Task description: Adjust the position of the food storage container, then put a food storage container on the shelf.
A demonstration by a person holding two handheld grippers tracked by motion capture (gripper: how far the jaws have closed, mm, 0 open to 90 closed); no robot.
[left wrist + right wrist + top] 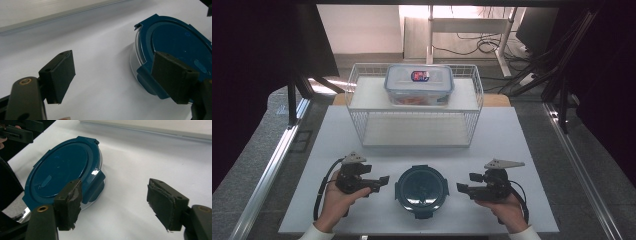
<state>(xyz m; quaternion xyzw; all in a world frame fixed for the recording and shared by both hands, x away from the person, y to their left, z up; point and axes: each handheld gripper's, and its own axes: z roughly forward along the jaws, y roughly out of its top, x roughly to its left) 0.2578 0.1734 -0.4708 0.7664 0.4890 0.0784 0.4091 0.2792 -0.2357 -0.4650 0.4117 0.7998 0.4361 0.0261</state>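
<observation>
The round container with the blue lid [422, 185] rests on the counter [517, 150] between the left hand-held gripper [384, 180] and the right hand-held gripper [460, 187]; both stand wide, holding nothing. Its lid carries no legible writing. In the wire basket [357, 80] behind, a rectangular box [419, 84] bears a red-and-blue label, too small to read.

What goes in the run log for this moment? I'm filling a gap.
left gripper: open, beside container | right gripper: open, beside container | round blue-lidded container: on white table, lid on, untouched

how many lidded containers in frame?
2. The round blue-lidded container sits on the white table between the grippers; the rectangular clear container sits on top of the wire rack.
</observation>
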